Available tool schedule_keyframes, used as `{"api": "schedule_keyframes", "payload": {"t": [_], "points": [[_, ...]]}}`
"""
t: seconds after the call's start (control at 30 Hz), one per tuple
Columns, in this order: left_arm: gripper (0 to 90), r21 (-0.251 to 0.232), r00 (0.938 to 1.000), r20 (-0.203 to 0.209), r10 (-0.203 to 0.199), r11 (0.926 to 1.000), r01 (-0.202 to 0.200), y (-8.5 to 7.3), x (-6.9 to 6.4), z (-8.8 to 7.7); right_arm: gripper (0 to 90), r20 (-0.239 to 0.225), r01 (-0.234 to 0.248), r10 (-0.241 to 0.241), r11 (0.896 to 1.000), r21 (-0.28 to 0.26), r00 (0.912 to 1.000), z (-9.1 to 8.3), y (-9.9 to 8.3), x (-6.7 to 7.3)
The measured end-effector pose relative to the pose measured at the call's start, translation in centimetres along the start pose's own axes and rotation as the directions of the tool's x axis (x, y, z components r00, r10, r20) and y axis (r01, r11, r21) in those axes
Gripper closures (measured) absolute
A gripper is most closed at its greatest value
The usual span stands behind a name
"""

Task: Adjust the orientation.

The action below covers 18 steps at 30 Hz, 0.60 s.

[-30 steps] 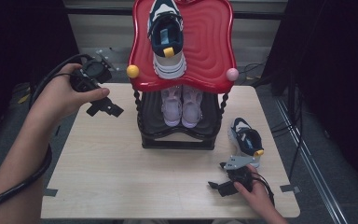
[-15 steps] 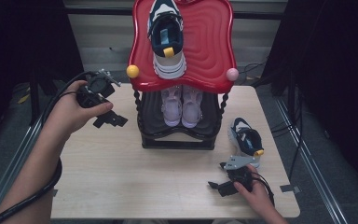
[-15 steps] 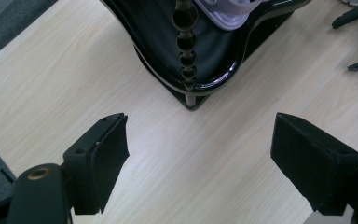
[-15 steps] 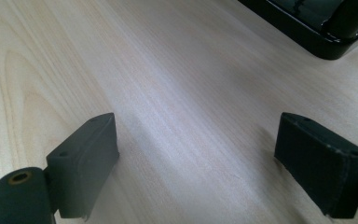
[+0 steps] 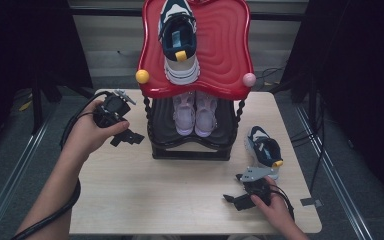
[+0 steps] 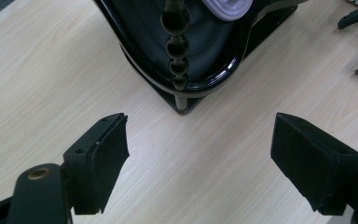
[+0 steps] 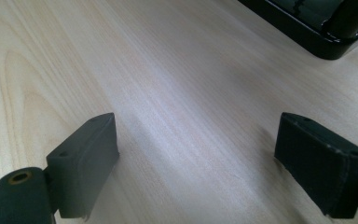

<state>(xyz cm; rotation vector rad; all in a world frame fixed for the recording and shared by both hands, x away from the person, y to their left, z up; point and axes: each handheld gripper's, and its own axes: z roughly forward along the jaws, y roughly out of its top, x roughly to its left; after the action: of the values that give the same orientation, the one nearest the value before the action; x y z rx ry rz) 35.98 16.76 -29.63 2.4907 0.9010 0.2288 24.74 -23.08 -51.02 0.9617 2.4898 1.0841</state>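
A two-tier shoe stand (image 5: 190, 145) stands at the table's middle back, with a red wavy top shelf (image 5: 225, 45) and a black lower shelf. One navy and white sneaker (image 5: 179, 42) lies on the red shelf. A pale lilac pair (image 5: 195, 112) sits on the lower shelf. Its navy mate (image 5: 263, 150) lies on the table right of the stand. My left gripper (image 5: 128, 138) hovers open beside the stand's left post (image 6: 176, 60). My right gripper (image 5: 232, 200) rests open near the front edge, over bare wood (image 7: 191, 140).
The light wooden table (image 5: 130, 200) has free room at front left. A yellow ball (image 5: 142, 76) and a pink ball (image 5: 249, 79) cap the red shelf's corners. Cables trail off both grippers. Metal rails and dark floor flank the table.
My left hand and gripper have moved right and toward the stand's left side, tilting downward. The right gripper has stayed put.
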Motion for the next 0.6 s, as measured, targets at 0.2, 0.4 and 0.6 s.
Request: {"api": "schedule_keyframes", "payload": {"t": [0.2,0.4,0.6], "points": [[18.5,-0.010,0.9998,0.017,-0.014,0.9998,0.015,-0.8,-0.1,1.8,12.5,0.000,0.000,0.000,1.000,0.000,1.0000,0.0,0.0,0.0],[18.6,-0.010,0.9994,0.023,-0.028,0.9996,0.028,-1.6,-0.1,3.4,12.5,0.000,0.001,-0.001,1.000,0.000,1.0000,0.0,0.0,0.0],[18.6,-0.023,0.9985,0.035,-0.042,0.9988,0.043,-2.2,-0.3,4.8,12.5,0.000,0.000,0.000,1.000,0.000,1.0000,0.0,0.0,0.0]]}}
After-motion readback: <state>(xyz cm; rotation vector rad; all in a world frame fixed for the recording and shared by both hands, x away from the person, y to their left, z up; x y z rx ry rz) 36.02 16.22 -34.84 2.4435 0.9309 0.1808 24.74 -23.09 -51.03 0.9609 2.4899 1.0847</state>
